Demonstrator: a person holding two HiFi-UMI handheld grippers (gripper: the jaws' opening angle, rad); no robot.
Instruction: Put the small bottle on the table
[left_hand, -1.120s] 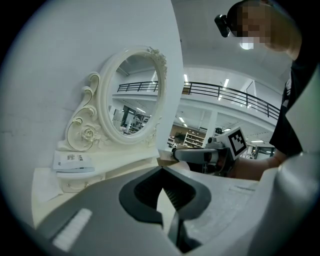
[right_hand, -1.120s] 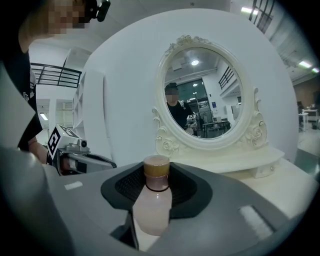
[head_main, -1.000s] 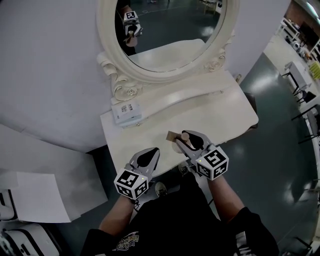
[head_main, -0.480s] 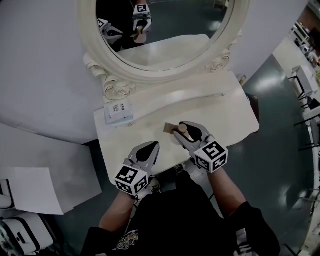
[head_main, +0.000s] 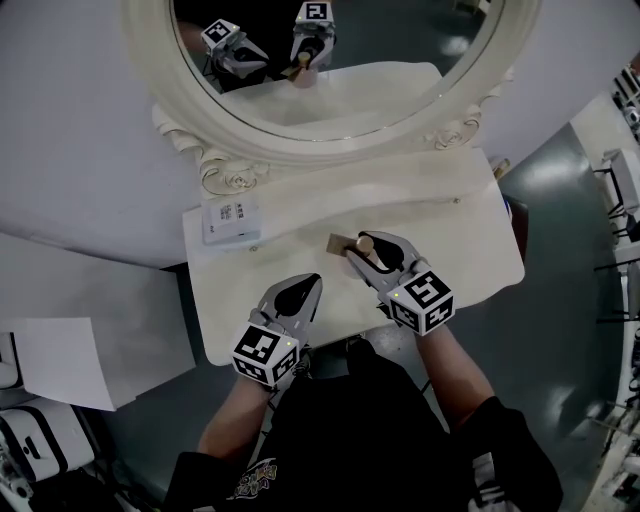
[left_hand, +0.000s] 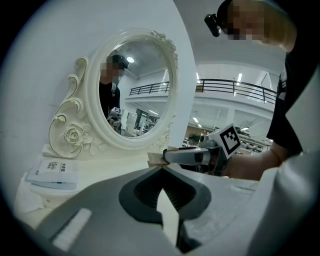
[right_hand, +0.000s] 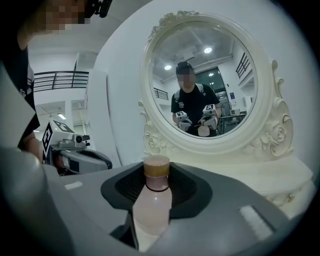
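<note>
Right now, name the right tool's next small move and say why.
Probably lower the right tool straight down until the small bottle rests on the table, then open. The tool is clamped on the bottle, which stands upright over bare tabletop in front of the mirror. Whether its base already touches cannot be seen.

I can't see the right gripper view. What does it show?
The right claw grips a small pink bottle with a tan cap, upright and close to the camera. Behind it stands a white table with a big oval mirror, showing a person in black.
</note>
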